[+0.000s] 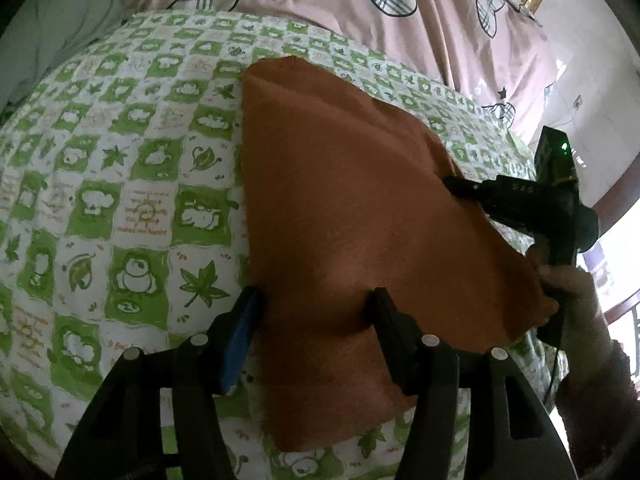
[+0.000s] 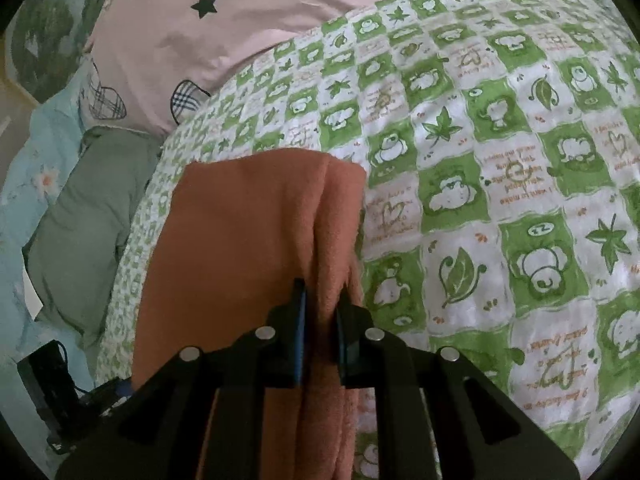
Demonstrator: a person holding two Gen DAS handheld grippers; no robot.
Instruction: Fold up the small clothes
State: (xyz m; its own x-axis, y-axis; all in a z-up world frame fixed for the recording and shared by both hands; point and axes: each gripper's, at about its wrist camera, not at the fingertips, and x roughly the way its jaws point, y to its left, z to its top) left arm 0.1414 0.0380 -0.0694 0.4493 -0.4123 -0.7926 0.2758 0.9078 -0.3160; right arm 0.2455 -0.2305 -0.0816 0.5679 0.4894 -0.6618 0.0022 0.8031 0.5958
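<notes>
Bedding surrounds the work — a pink duvet (image 1: 304, 8) behind, a grey-green pillow (image 2: 88, 216) aside. The orange garment (image 1: 340, 220) lies on the green checked quilt (image 1: 120, 200), its long axis running away from both cameras. Left gripper (image 1: 316, 304) straddles its near edge, jaws apart; right gripper (image 2: 322, 300) pinches a raised fold.

Orange fleece garment (image 1: 340, 208) (partly folded) flat on bedspread.

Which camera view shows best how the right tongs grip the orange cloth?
The right wrist view: the right tongs pinch a raised fold of the orange cloth between both pads. The left wrist view shows only their side at the cloth's far edge, with the contact unclear.
</notes>
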